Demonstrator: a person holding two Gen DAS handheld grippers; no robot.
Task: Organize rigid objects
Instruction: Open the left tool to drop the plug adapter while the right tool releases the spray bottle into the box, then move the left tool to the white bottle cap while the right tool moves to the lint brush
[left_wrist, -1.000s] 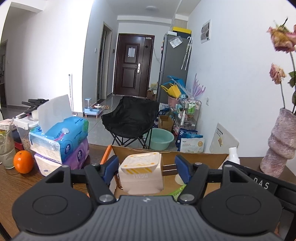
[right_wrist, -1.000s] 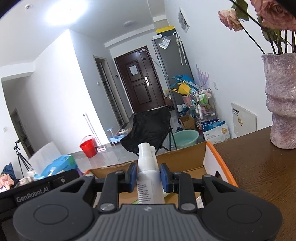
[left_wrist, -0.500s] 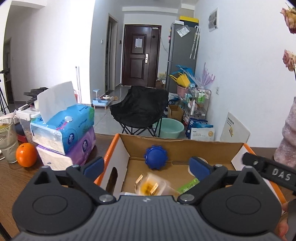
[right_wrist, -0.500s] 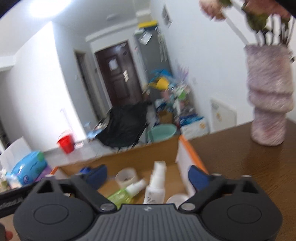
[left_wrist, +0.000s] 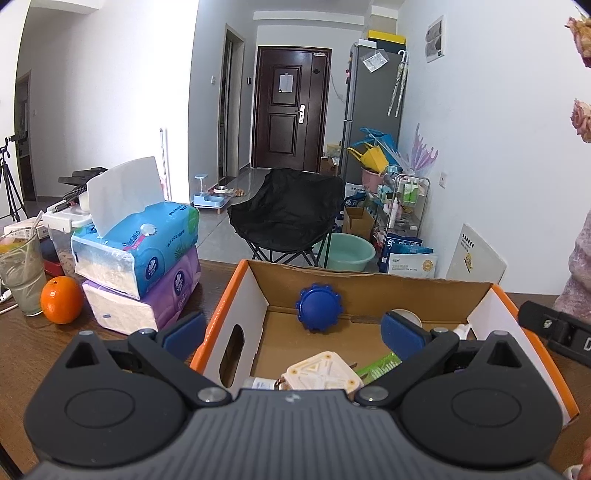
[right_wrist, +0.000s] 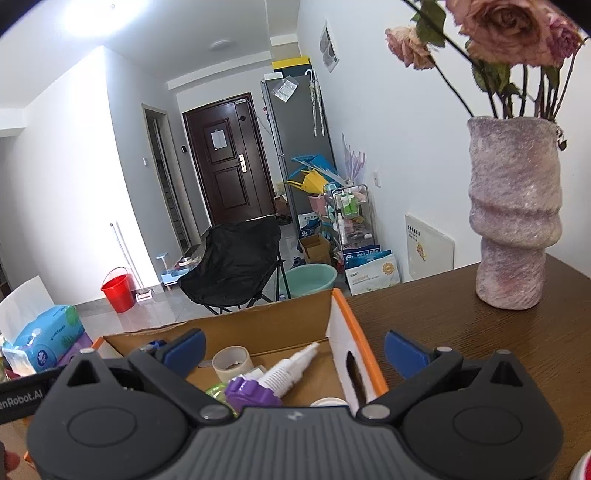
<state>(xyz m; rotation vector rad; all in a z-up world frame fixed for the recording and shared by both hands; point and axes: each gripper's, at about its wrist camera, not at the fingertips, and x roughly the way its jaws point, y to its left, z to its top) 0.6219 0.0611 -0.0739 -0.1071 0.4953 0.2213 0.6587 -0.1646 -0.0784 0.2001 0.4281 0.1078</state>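
Observation:
An open cardboard box with orange rims (left_wrist: 236, 288) (right_wrist: 347, 317) stands on the wooden table. In the left wrist view it holds a blue round cap (left_wrist: 318, 306), a cream yellow-patterned block (left_wrist: 320, 376) and a green tube (left_wrist: 376, 367). In the right wrist view it holds a white spray bottle (right_wrist: 291, 367) lying flat, a tape roll (right_wrist: 232, 362) and a purple cap (right_wrist: 251, 394). My left gripper (left_wrist: 293, 332) is open and empty over the box. My right gripper (right_wrist: 295, 347) is open and empty over the box's right end.
Stacked tissue packs (left_wrist: 140, 258), an orange (left_wrist: 61, 300) and a glass (left_wrist: 22, 273) stand left of the box. A pink vase with dried roses (right_wrist: 513, 214) stands on the table at right. A black chair (left_wrist: 288, 210) is beyond the table.
Both grippers opened. The left one let go of the cream block and the right one let go of the white spray bottle; both now lie in the box. Both grippers pulled back.

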